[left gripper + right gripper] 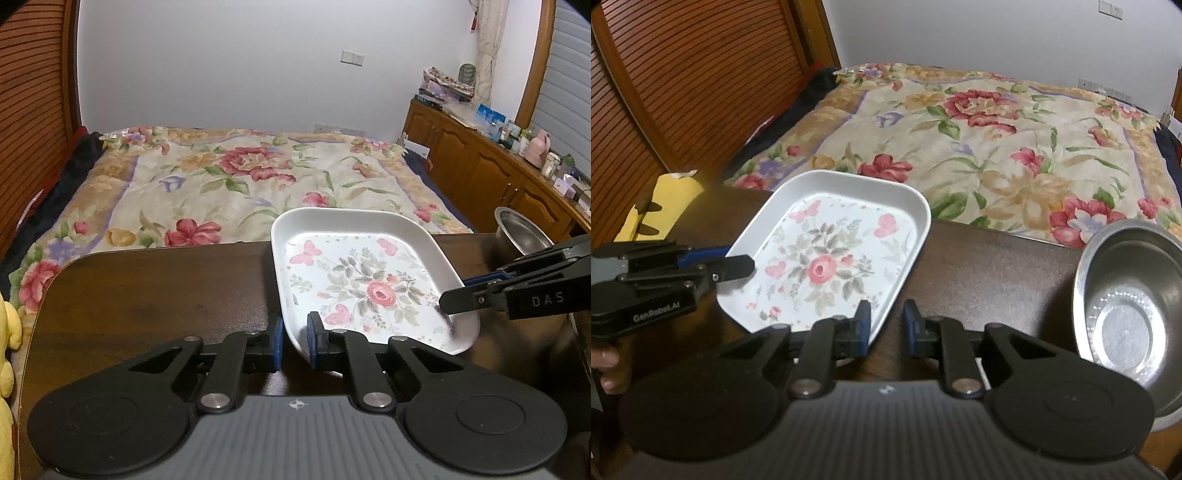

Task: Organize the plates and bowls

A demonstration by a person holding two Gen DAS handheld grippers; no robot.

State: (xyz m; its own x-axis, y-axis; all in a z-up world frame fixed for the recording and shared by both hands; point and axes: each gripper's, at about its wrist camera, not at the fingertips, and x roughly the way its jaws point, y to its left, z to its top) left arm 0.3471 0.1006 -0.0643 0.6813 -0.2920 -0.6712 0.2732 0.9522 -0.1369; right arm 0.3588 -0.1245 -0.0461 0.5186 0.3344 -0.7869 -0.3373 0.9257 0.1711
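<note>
A white rectangular plate with a rose print lies on the dark wooden table; it also shows in the right wrist view. My left gripper is open, its jaws on either side of the plate's near-left rim. My right gripper is open, its jaws on either side of the plate's right rim; it enters the left wrist view from the right. A steel bowl stands on the table right of the plate and also shows in the left wrist view.
A bed with a floral blanket lies beyond the table's far edge. A wooden sideboard with small items runs along the right wall. A yellow plush toy sits left of the table.
</note>
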